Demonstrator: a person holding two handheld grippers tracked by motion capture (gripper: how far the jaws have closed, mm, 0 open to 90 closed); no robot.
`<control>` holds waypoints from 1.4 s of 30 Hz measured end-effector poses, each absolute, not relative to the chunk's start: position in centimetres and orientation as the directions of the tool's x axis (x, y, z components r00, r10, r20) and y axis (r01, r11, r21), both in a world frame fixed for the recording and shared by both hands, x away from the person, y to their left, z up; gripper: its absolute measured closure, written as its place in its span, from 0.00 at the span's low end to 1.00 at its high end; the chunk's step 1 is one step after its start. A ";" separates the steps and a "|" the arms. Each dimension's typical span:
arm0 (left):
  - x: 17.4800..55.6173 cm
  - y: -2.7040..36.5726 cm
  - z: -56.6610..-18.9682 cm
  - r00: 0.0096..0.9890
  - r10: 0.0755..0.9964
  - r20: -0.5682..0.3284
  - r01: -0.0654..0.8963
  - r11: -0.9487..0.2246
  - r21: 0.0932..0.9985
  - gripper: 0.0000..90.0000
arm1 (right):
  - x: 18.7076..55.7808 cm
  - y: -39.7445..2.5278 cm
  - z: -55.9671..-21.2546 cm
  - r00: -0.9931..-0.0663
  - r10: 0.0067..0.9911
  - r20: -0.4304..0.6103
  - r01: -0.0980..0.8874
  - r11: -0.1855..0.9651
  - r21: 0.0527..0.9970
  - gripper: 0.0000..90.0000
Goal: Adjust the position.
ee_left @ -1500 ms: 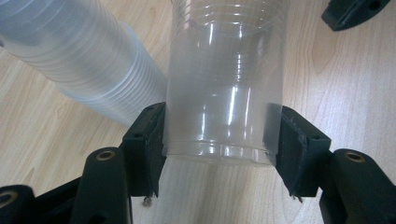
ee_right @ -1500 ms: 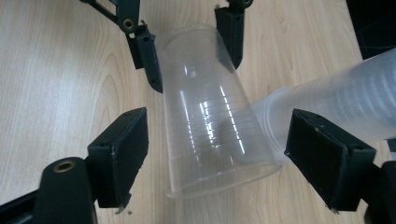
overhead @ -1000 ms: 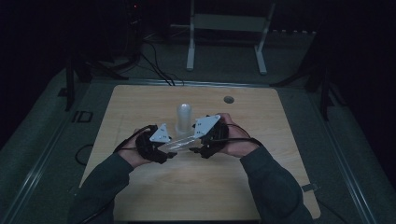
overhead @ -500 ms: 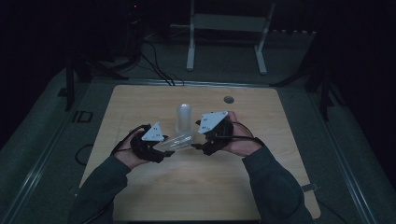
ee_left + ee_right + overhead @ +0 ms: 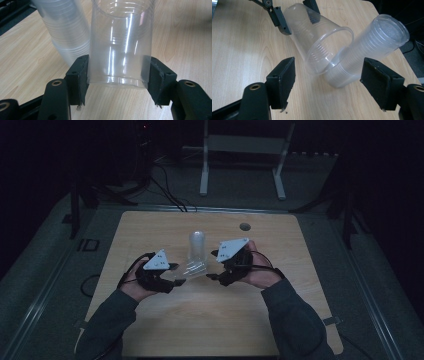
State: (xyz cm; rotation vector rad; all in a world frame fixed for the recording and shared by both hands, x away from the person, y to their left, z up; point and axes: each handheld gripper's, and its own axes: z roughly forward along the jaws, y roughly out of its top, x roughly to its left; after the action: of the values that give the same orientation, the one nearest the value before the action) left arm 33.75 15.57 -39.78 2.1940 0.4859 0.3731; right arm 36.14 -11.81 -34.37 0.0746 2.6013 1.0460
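A single clear plastic cup [image 5: 121, 45] lies tilted on its side above the wooden table [image 5: 210, 320], and my left gripper [image 5: 117, 72] is shut on its base end. In the high view that cup [image 5: 192, 268] sticks out to the right of the left gripper [image 5: 174, 274]. Just behind it an upside-down stack of clear cups [image 5: 196, 245] stands on the table. My right gripper [image 5: 328, 67] is open, its jaws wide apart. The cup's open rim [image 5: 329, 50] and the stack [image 5: 372, 45] lie a short way in front of it, untouched.
The table has a round cable hole [image 5: 244, 226] near its far edge. A white metal frame [image 5: 245, 150] and several cables [image 5: 165, 185] sit on the dark floor beyond. Both forearms come in from the table's near edge.
My right gripper has drawn back to the right, away from the cup, and now stands open. The left gripper still holds the cup, with the stack where it was.
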 end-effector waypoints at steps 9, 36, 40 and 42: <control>33.7 15.9 -39.7 0.879 0.470 0.075 0.216 -0.533 0.818 0.45 | 36.3 -12.5 -34.5 -0.949 0.190 -0.252 -0.052 0.693 0.719 0.30; 33.7 17.1 -39.9 0.861 0.508 0.010 0.212 -0.377 0.902 0.45 | 36.6 -12.7 -36.1 -0.958 0.241 -0.158 0.030 0.631 0.775 0.24; 33.7 17.2 -40.0 0.865 0.501 -0.003 0.210 -0.357 0.910 0.45 | 36.7 -12.6 -36.4 -0.960 0.245 -0.136 0.048 0.620 0.783 0.24; 33.7 17.3 -40.0 0.867 0.498 -0.009 0.208 -0.345 0.915 0.45 | 36.8 -12.6 -36.5 -0.960 0.249 -0.126 0.055 0.613 0.788 0.24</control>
State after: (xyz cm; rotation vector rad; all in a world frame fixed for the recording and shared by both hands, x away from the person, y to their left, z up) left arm 33.74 17.31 -39.98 1.9314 0.5216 0.3275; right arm 36.76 -12.64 -36.54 0.2506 2.6150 1.2673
